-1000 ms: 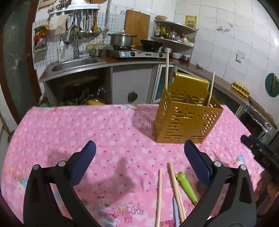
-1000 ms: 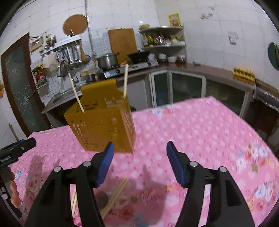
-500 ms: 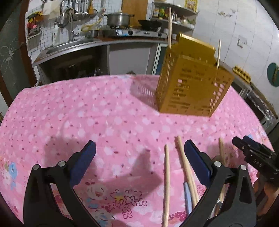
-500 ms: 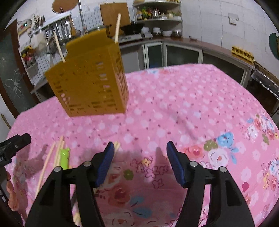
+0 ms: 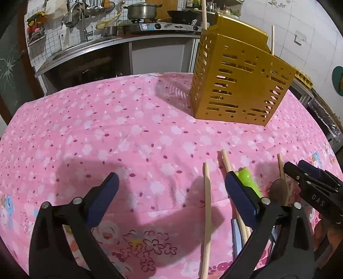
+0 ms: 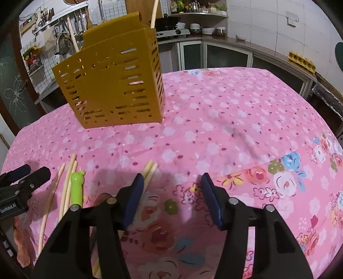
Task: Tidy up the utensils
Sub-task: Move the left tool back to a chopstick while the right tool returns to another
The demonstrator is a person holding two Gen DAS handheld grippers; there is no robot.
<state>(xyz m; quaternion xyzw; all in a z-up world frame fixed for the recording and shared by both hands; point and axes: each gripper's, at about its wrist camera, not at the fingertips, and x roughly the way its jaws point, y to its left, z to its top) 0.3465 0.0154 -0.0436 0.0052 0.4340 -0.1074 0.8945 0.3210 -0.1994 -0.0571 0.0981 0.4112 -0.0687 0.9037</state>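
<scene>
A yellow slotted utensil holder stands on the pink flowered tablecloth, with two wooden chopsticks upright in it; it also shows in the right wrist view. Loose wooden chopsticks and a green-handled utensil lie near the table's front; a wooden spoon lies to their right. My left gripper is open and empty above the cloth, its right finger over the chopsticks. My right gripper is open and empty, with a chopstick pair by its left finger.
The tablecloth covers the whole table and drops off at its edges. Behind are a sink counter, a stove with a pot and shelves. The left gripper shows at the left edge of the right wrist view.
Both grippers have dropped lower and tilted down toward the table's front. The loose chopsticks, green utensil and spoon now lie nearer under the fingers. Both stay open.
</scene>
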